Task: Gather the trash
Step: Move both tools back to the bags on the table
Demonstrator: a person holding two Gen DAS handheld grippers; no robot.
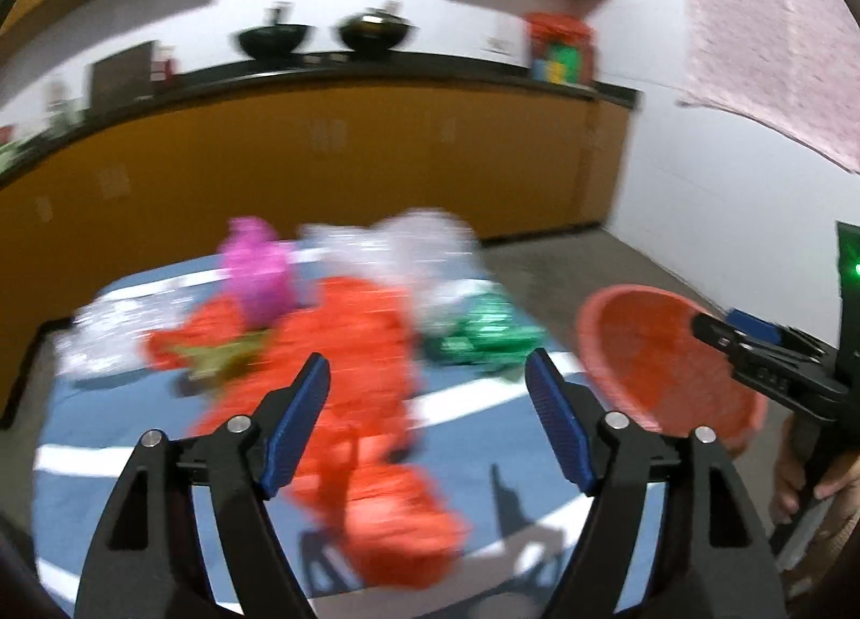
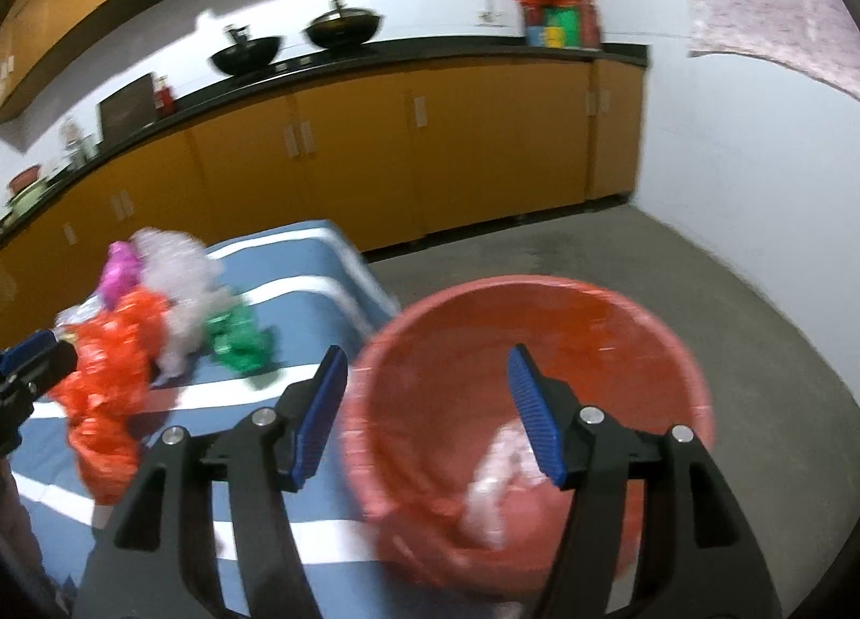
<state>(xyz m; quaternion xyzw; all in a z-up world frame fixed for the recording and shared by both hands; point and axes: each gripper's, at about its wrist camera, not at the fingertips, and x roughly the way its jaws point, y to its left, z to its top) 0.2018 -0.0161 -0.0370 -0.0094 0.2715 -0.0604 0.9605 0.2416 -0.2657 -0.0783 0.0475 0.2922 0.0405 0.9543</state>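
Crumpled plastic bags lie heaped on a blue-and-white striped cloth (image 1: 467, 398): a long orange one (image 1: 371, 404), a pink one (image 1: 258, 275), clear ones (image 1: 398, 248) and a green one (image 1: 484, 334). My left gripper (image 1: 427, 393) hovers open over the orange bag, nothing between its blue pads. A red bin (image 2: 537, 404) stands on the floor to the right of the cloth, with a pale crumpled bag (image 2: 500, 484) inside. My right gripper (image 2: 424, 393) hangs open above the bin's mouth, empty. The same heap (image 2: 150, 339) shows at the left of the right wrist view.
Yellow cabinets (image 2: 376, 146) under a black counter with two woks (image 2: 344, 28) run along the back wall. A white wall (image 2: 752, 162) closes the right side. Grey floor (image 2: 672, 253) lies beyond the bin. A person's hand (image 1: 817, 479) holds the right gripper handle.
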